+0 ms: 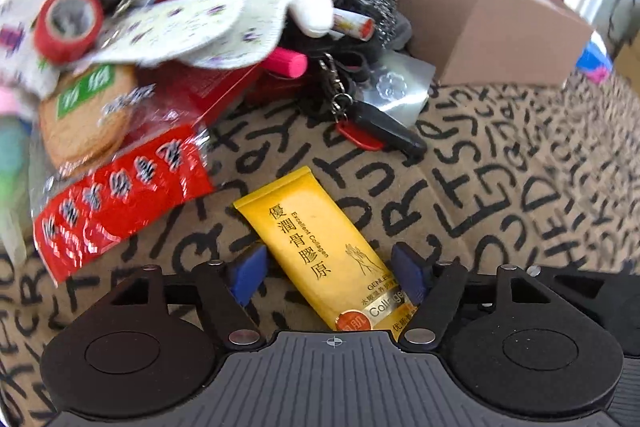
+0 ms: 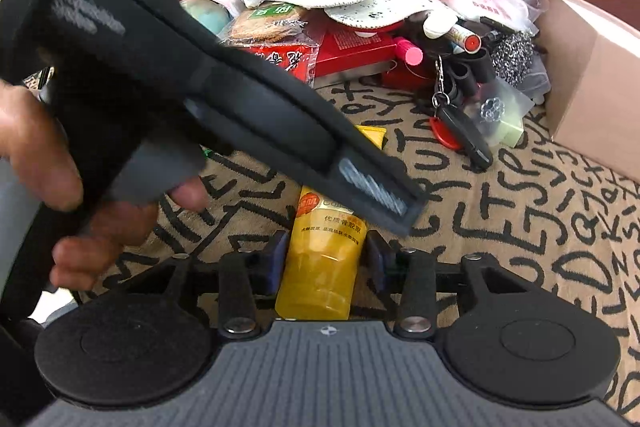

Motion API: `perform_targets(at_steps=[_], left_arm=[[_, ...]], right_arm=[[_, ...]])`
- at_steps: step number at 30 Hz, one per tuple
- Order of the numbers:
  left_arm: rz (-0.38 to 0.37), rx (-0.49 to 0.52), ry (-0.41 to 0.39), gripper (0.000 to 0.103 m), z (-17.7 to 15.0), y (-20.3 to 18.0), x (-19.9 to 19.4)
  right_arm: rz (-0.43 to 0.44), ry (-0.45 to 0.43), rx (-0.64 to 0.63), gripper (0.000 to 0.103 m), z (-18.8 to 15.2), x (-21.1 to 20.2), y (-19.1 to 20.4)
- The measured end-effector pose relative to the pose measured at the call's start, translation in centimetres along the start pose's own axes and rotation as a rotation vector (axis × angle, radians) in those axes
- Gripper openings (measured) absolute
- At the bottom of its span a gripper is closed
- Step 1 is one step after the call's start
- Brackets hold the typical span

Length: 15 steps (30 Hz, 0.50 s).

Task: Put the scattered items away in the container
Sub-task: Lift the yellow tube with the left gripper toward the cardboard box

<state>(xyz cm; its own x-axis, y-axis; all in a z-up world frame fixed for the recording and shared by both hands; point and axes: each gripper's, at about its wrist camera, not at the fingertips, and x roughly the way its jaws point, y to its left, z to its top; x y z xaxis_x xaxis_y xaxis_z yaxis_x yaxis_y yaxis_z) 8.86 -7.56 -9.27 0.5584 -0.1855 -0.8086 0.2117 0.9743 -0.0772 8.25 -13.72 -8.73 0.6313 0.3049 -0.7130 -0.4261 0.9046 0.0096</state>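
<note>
A yellow cream tube (image 1: pixel 308 239) lies on the letter-printed cloth. My left gripper (image 1: pixel 328 275) straddles its printed body; the jaws stand wide and the left pad is clear of it, so it is open. In the right wrist view, my right gripper (image 2: pixel 326 257) is shut on the same yellow tube (image 2: pixel 320 267) at its translucent cap end, with both blue pads against its sides. A hand (image 2: pixel 40 147) holds the left tool, and one of that tool's black fingers (image 2: pixel 376 195) crosses over the tube's middle. The brown cardboard box (image 1: pixel 480 27) stands at the back right.
A heap of small items lies beyond the tube: a red tape roll (image 1: pixel 68 23), a biscuit packet (image 1: pixel 88 115), a pink marker (image 1: pixel 288 63) and a black car key with a red tag (image 1: pixel 384 131). The cardboard box (image 2: pixel 592 87) borders the heap on the right.
</note>
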Motion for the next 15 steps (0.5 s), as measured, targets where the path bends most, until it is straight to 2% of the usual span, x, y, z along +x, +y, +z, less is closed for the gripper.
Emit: perform_targets(at_steps=[3, 10, 15], left_arm=[[0.018, 0.011, -0.005, 0.069, 0.1, -0.1, 0.0], [-0.006, -0.034, -0.013, 0.066, -0.3, 0.3, -0.9], [-0.042, -0.068, -0.042, 0.065, 0.5, -0.1, -2.0]], right_arm=[[0.012, -0.015, 0.033, 0.047, -0.1, 0.1, -0.5], [0.019, -0.035, 0.059, 0.046, -0.2, -1.0, -0.3], [-0.008, -0.068, 0.049, 0.045, 0.2, -2.4, -0.6]])
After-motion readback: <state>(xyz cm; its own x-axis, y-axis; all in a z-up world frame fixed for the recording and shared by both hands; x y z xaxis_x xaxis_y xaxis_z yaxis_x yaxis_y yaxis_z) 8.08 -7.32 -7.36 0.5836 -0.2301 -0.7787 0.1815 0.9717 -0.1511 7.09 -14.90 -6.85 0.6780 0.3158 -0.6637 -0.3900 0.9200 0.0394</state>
